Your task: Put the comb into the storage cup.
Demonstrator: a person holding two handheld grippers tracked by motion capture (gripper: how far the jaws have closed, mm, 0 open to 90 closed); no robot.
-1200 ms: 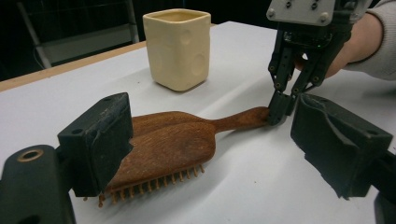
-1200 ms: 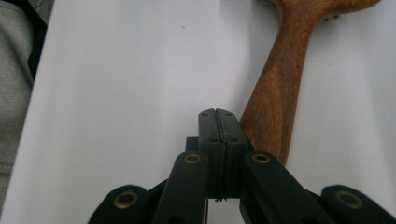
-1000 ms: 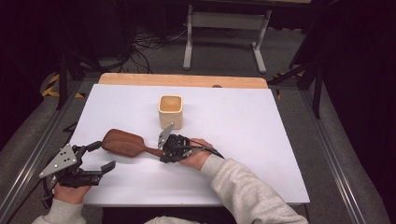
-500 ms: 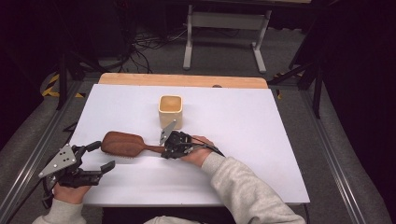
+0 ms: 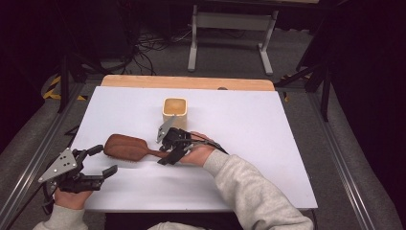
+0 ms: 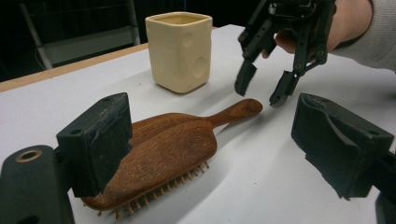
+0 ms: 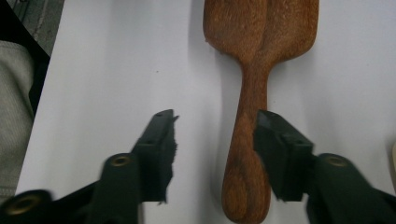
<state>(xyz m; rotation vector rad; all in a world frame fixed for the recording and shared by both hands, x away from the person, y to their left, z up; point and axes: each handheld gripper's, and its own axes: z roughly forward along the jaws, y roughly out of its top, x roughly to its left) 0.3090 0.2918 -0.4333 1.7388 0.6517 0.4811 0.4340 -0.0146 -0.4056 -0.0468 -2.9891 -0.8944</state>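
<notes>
A wooden hairbrush (image 5: 127, 147) lies bristles-down on the white table (image 5: 249, 143), its handle pointing right. My right gripper (image 5: 163, 153) is open and straddles the end of the handle. In the right gripper view the handle (image 7: 250, 140) runs between the jaws, close against the right-hand one, with my right gripper (image 7: 217, 135) open around it. My left gripper (image 5: 106, 159) is open at the near left, just short of the brush head (image 6: 163, 149). A cream square cup (image 5: 174, 111) stands upright behind the brush.
The table's wooden far edge (image 5: 186, 82) runs along the back. A metal frame (image 5: 230, 21) stands on the floor beyond it. A grey sleeve (image 5: 249, 191) crosses the near right of the table. The cup (image 6: 180, 49) stands near the handle's tip.
My right gripper has shifted slightly left and tipped down over the handle's end. The brush, the cup and my left gripper have stayed where they were.
</notes>
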